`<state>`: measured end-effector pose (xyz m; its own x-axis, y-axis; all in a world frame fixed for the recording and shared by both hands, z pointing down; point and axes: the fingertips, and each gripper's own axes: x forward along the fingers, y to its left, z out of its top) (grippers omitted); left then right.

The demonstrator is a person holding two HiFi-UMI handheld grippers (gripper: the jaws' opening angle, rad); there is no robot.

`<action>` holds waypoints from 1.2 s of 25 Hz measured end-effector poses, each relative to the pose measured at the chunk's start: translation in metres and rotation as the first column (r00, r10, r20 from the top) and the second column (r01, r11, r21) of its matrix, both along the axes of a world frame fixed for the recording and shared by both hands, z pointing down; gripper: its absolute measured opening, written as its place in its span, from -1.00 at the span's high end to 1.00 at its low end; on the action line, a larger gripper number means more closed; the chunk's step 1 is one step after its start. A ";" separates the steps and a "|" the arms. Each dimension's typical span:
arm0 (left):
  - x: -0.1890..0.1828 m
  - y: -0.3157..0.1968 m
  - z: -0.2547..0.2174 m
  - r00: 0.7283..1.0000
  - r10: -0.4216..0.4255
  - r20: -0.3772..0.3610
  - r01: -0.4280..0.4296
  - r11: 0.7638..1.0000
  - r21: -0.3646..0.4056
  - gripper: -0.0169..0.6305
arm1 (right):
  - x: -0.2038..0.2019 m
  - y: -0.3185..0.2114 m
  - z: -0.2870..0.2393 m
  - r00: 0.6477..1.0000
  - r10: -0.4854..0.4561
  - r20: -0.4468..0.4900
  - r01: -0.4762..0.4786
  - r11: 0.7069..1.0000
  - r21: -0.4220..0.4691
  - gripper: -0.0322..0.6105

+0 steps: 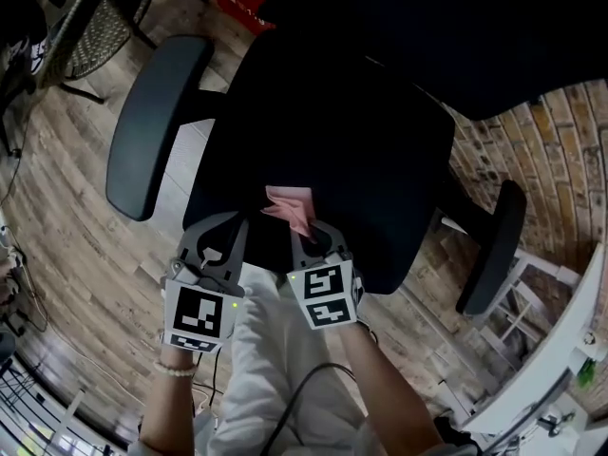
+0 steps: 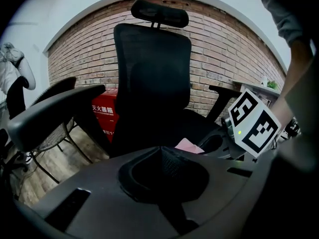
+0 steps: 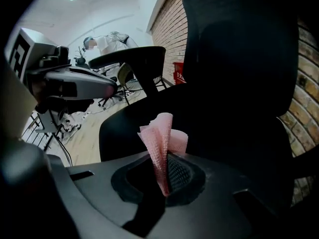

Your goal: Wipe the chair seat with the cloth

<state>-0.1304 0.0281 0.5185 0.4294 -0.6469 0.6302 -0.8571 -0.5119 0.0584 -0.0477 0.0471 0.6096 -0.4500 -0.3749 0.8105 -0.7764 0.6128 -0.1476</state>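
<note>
Right gripper view: the right gripper [image 3: 167, 180] has its jaws clamped on a folded pink textured cloth [image 3: 160, 141]. The free end pokes forward over the black office chair seat [image 3: 124, 128], probably set for wiping. The left gripper [image 2: 162, 161] sits alongside, jaws together, empty. The seat is too dark to tell whether the cloth touches it.

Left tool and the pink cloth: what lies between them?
Only bare black chair seat, as the head view shows. The left tool is shut and empty; the right tool is shut on the pink cloth.
</note>
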 end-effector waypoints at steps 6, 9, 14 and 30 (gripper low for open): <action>0.038 0.000 0.003 0.996 0.093 0.006 -0.093 0.996 -0.006 0.89 | 0.072 0.015 0.001 0.993 0.097 -0.066 -0.096 0.995 0.008 0.72; 0.056 -0.001 0.002 0.991 0.131 0.007 -0.131 0.991 -0.006 0.89 | 0.111 0.021 -0.002 0.983 0.149 -0.103 -0.148 0.989 0.019 0.73; 0.083 -0.006 -0.002 0.982 0.189 -0.006 -0.189 0.982 0.009 0.89 | 0.169 0.032 -0.010 0.959 0.234 -0.162 -0.229 0.972 0.046 0.72; 0.098 -0.011 -0.001 0.971 0.238 0.009 -0.239 0.971 0.020 0.89 | 0.218 0.083 -0.013 0.912 0.351 -0.212 -0.362 0.932 -0.014 0.73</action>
